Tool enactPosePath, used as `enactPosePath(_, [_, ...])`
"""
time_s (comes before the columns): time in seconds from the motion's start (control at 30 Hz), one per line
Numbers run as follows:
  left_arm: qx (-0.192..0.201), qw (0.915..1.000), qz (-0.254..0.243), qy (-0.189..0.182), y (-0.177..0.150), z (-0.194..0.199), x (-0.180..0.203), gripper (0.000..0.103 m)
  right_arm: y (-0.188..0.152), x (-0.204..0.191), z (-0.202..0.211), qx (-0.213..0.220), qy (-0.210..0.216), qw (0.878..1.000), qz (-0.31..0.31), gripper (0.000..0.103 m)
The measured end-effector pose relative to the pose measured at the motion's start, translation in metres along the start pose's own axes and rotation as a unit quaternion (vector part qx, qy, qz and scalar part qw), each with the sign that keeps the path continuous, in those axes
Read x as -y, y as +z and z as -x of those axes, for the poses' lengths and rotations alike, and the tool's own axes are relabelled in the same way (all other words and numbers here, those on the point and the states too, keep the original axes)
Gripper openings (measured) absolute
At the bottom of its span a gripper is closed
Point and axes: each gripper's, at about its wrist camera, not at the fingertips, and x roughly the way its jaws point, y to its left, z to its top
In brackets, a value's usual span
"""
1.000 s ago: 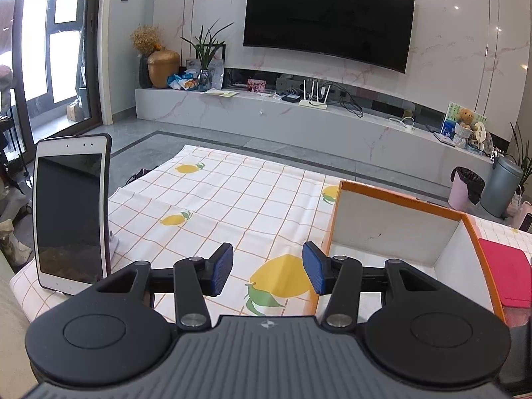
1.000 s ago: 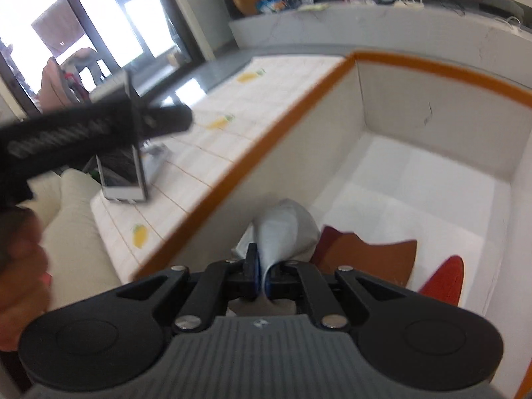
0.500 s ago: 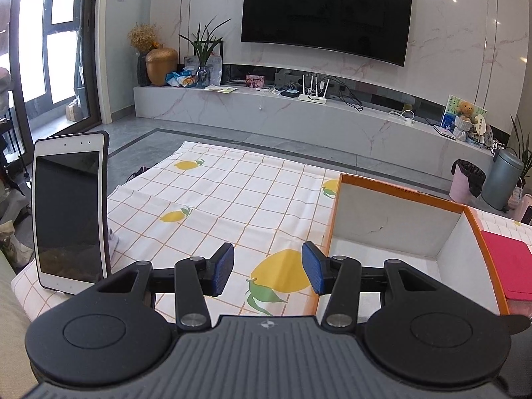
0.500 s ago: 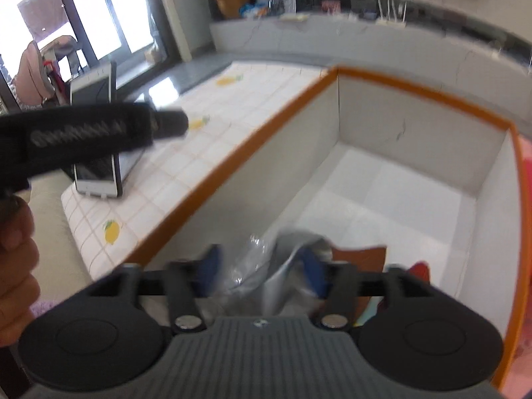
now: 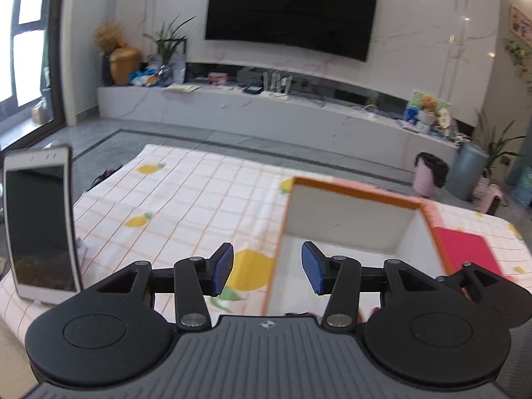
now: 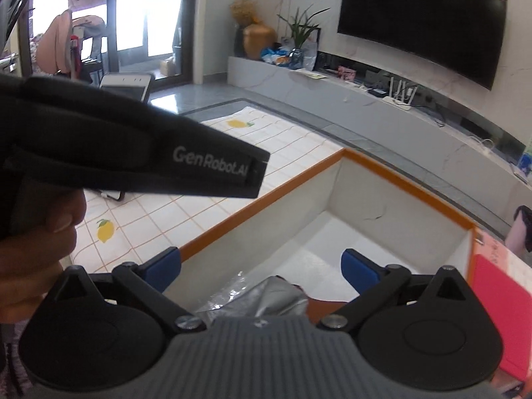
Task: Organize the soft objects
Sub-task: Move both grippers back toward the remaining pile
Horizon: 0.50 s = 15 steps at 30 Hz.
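A white box with an orange rim (image 6: pixel 259 206) stands on the lemon-print cloth. In its near corner lies a soft silver-grey bag (image 6: pixel 266 296), beside a brown piece (image 6: pixel 327 309). My right gripper (image 6: pixel 262 267) hangs above the bag. Its jaws are opening wide, and the blue pads stand clear of the bag on both sides. My left gripper (image 5: pixel 267 272) is open with nothing between its pads, hovering over the box's left wall (image 5: pixel 279 249). Its black body (image 6: pixel 133 153) crosses the right wrist view, held by a hand (image 6: pixel 33 249).
A white tablet (image 5: pixel 40 226) stands upright at the cloth's left edge. A flat red-pink item (image 5: pixel 465 249) lies right of the box. Beyond the table are grey floor, a marble TV bench and two bins (image 5: pixel 430 173).
My right gripper went from shut on the silver bag to wide open and rose; the bag now lies loose in the box. The left gripper tilted slightly, its opening unchanged.
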Motion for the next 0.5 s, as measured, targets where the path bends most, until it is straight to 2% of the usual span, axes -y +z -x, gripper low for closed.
enactPosePath(0.1, [0.016, 0.9998, -0.008, -0.01, 0.007, 0.015, 0.015, 0.056, 0.006, 0.011, 0.025, 0.009, -0.015, 1.0, -0.002, 0.1])
enactPosePath(0.27, [0.06, 0.9969, -0.047, -0.017, 0.015, 0.05, 0.051, 0.056, 0.007, 0.034, 0.077, 0.033, -0.068, 0.997, 0.017, 0.1])
enactPosePath(0.37, [0.079, 0.9949, -0.058, -0.027, 0.019, 0.067, 0.072, 0.057, -0.001, 0.052, 0.101, 0.029, -0.106, 0.993, 0.035, 0.1])
enactPosePath(0.5, [0.081, 0.9924, -0.068, -0.063, 0.021, 0.074, 0.101, 0.057, -0.016, 0.091, 0.128, 0.007, -0.173, 0.984, 0.027, 0.1])
